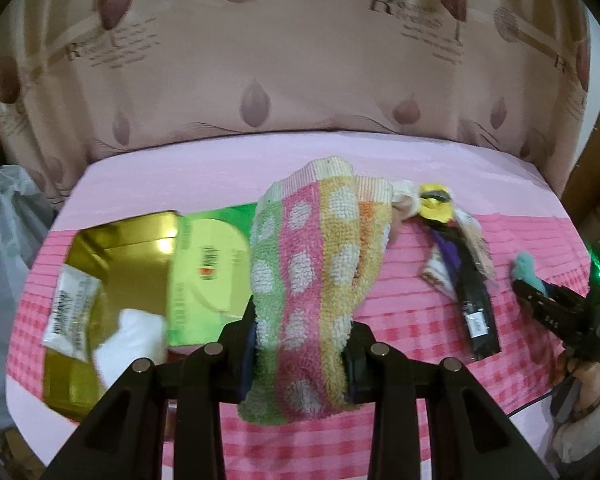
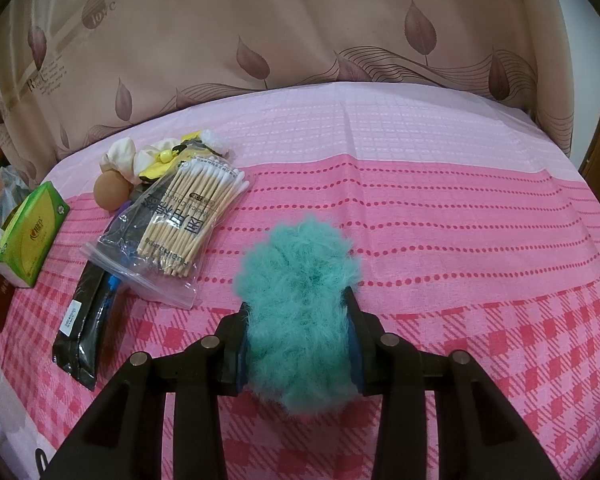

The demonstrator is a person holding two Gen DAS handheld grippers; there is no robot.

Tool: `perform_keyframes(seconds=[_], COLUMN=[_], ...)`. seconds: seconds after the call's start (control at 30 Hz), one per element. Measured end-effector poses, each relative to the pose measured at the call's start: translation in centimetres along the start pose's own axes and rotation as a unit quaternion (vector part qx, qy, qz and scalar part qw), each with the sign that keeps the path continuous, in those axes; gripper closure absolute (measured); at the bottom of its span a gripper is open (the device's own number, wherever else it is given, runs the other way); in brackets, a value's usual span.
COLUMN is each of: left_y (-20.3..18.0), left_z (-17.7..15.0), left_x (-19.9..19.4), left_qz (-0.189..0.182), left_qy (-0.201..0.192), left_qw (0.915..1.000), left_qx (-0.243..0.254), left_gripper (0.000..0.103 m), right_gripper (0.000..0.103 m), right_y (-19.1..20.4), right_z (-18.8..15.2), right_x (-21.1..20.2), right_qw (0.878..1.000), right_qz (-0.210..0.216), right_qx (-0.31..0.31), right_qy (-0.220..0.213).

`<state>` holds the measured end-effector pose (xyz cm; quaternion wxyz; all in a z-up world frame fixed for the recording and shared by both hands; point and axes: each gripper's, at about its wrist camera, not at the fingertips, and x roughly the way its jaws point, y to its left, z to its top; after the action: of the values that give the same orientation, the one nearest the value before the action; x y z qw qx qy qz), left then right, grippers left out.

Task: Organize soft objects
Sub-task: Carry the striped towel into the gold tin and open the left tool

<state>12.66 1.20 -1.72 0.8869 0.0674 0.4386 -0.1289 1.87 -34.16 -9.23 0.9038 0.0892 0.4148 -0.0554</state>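
Left claw (image 1: 300, 364) grips the towel (image 1: 316, 276), right claw (image 2: 298, 344) the pompom (image 2: 298, 320); cotton swabs (image 2: 188, 216) and scrunchies (image 2: 140, 160) wait mid-bed.

Towel (image 1: 312, 280): green, pink, yellow stripes, white dots. Pom-pom (image 2: 300, 312): teal. Tablecloth (image 2: 460, 240): pink checks.

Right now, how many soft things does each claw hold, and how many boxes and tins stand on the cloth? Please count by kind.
Spotted towel, in the left claw: 1
Teal fluffy ball, in the right claw: 1
Green tissue box: 1
Gold tin: 1
Total: 4
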Motion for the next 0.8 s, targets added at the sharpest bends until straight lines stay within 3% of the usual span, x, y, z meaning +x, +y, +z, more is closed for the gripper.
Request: perform_keyframes(seconds=[0.43,0.8], left_y=[9.3,15.2], left_z=[0.5,2.0], left_x=[-0.8,2.1], left_qz=[0.093,0.137], left_qy=[0.000,0.017], left_qw=[0.9949,0.9886], left_qx=[-0.038,-0.059], left_gripper=[0.070,0.069], right_gripper=[0.067,0.067], right_y=[0.0,0.0], right_z=[-0.1,-0.1], right_x=[0.0,0.1], right_qw=[1.000,1.000], right_qz=[-0.002,-0.007], right_qx=[-0.001,-0.005], right_qy=[0.000,0.001])
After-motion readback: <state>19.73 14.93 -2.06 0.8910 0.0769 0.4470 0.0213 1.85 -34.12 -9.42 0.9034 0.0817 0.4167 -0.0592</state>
